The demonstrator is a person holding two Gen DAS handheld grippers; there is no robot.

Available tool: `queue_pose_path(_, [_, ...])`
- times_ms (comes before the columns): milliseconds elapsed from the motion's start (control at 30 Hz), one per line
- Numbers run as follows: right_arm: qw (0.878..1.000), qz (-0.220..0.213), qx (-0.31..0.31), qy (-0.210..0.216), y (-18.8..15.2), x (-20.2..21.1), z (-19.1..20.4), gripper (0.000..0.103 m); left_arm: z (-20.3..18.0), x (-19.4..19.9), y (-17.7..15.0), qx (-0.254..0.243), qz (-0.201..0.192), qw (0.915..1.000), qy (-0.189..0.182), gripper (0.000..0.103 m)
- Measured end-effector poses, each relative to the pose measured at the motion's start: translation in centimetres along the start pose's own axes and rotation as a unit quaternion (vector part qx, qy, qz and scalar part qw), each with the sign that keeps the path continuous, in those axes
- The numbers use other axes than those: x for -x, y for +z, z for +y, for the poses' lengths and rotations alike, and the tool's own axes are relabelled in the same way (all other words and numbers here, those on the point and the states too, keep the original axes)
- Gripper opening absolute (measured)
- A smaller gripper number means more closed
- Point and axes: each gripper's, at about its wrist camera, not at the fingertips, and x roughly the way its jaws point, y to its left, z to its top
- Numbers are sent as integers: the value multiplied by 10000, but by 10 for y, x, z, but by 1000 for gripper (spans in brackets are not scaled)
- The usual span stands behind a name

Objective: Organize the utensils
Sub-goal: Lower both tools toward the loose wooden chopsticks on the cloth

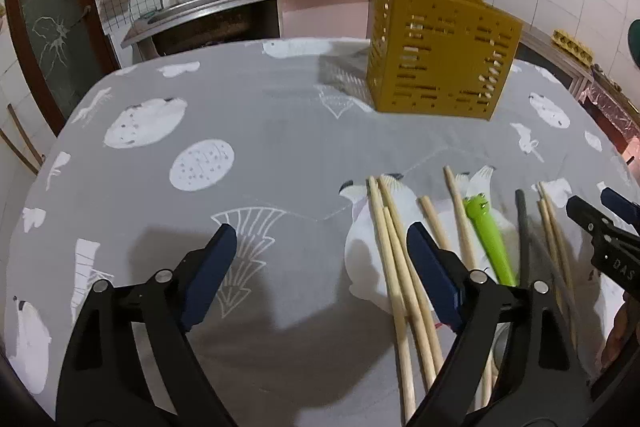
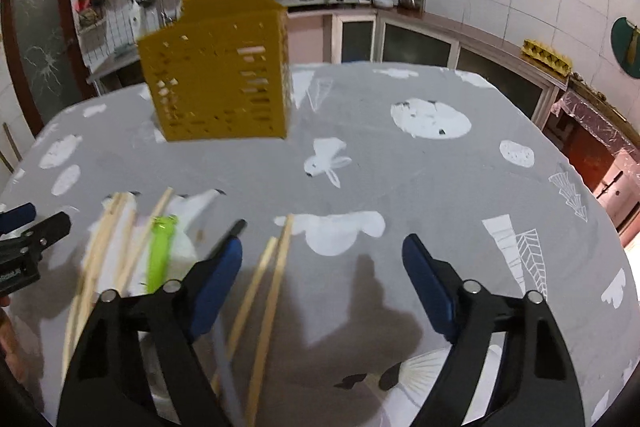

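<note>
Both pairs of tongs hang over a counter covered by a grey cloth printed with white fish and shells (image 1: 280, 147), angled down toward a loose scatter of utensils at its near edge; none has been picked up, so the work looks to be at its opening step, the approach to a first grasp. The left tongs (image 1: 320, 247) stand wide with nothing between the blue pads, their right pad just over a bunch of pale wooden chopsticks (image 1: 394, 247). The right tongs (image 2: 322, 255) are also wide and empty, with two chopsticks (image 2: 272, 275) lying between their left pad and the bare cloth. The utensils lie roughly side by side, pointing away from the viewer: about eight wooden chopsticks can be counted in the left wrist view, though some overlap and blur makes the count uncertain; one bright green plastic handle with a frog face (image 1: 486, 231); and one dark grey stick (image 1: 522, 223) whose type cannot be told. One mustard-yellow slotted plastic utensil holder (image 1: 440, 43) stands upright at the far side of the counter, well apart from the scatter. The next move probably calls for lowering one pair of tongs around a single chopstick or a small bunch, closing, then carrying it to the holder's open top.
</note>
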Motion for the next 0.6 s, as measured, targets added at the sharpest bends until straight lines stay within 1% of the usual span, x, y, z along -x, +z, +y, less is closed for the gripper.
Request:
queue_pose_path(100, [9998, 183, -32, -13, -2, -11, 0, 71, 1, -6, -3, 8, 82, 10000, 0, 81])
queue_pose_path(167, [9996, 264, -22, -40, -4, -14, 0, 70, 0, -13, -5, 12, 182, 9998, -20, 77])
queue_pose_path(267, [9994, 329, -34, -76, -7, -19, 1, 70, -1, -19, -9, -32, 275, 9996, -13, 76])
queue_pose_path(400, [9992, 369, -126, -69, -9, -22, -3, 70, -2, -19, -11, -56, 228, 9997, 14, 76])
queue_pose_path(600, [9992, 361, -149, -80, -10, -22, -4, 70, -6, -9, -10, -98, 75, 9999, -94, 76])
